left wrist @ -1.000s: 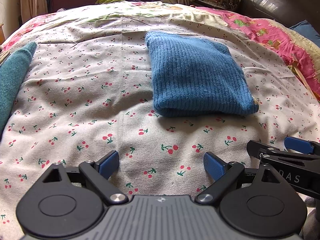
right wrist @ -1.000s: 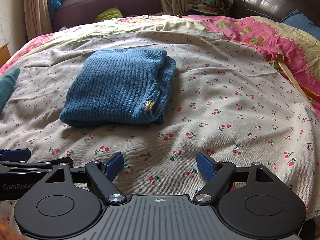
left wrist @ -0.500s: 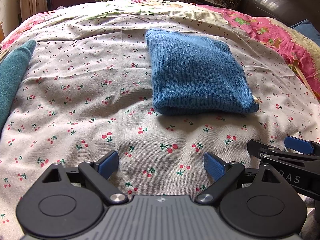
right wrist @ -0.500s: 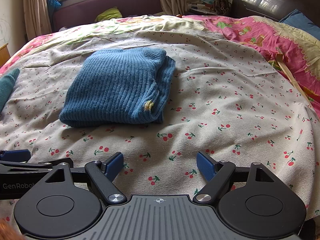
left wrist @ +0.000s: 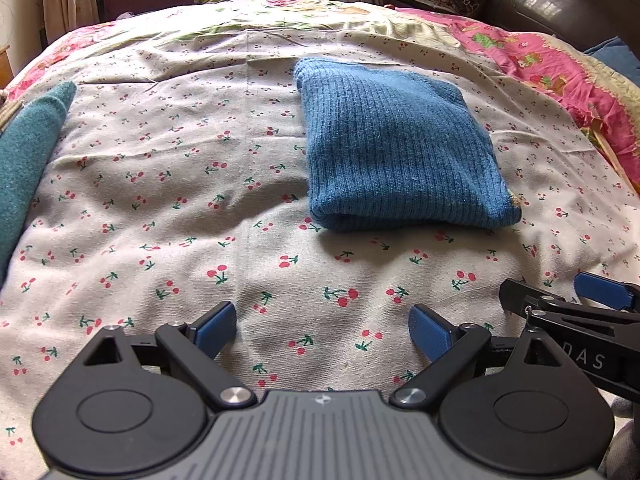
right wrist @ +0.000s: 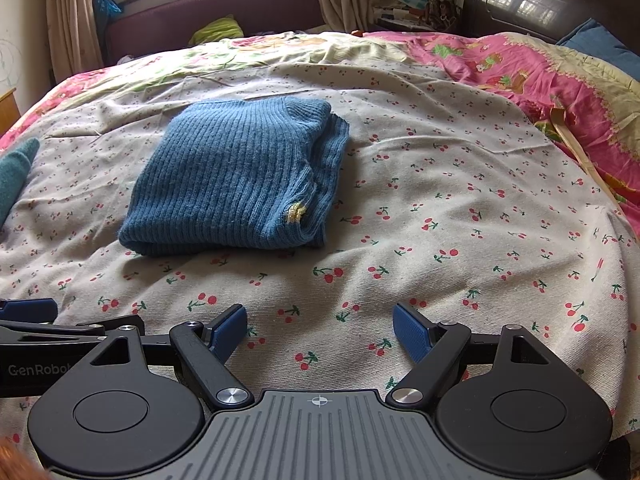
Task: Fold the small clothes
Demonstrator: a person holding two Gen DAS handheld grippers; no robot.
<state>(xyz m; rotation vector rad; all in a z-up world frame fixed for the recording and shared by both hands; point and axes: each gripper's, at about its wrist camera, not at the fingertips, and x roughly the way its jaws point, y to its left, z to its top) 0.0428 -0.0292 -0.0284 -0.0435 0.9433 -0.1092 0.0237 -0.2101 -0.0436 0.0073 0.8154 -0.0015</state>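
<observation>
A blue ribbed knit sweater (left wrist: pixel 400 152) lies folded into a thick rectangle on the cherry-print sheet (left wrist: pixel 200 200); it also shows in the right wrist view (right wrist: pixel 236 176), with a small yellow mark at its near right corner. My left gripper (left wrist: pixel 322 330) is open and empty, over the sheet well short of the sweater's near edge. My right gripper (right wrist: pixel 320 330) is open and empty, also short of the sweater. Each gripper appears at the edge of the other's view.
A teal knit garment (left wrist: pixel 24 160) lies at the left edge of the bed. A pink floral quilt (right wrist: pixel 560 92) covers the right side. A dark headboard (right wrist: pixel 540 0), a blue pillow (right wrist: pixel 604 50) and a window bench (right wrist: pixel 208 28) stand beyond.
Almost nothing: both grippers stay open and empty, with only a slight drift of view. The sweater has not moved.
</observation>
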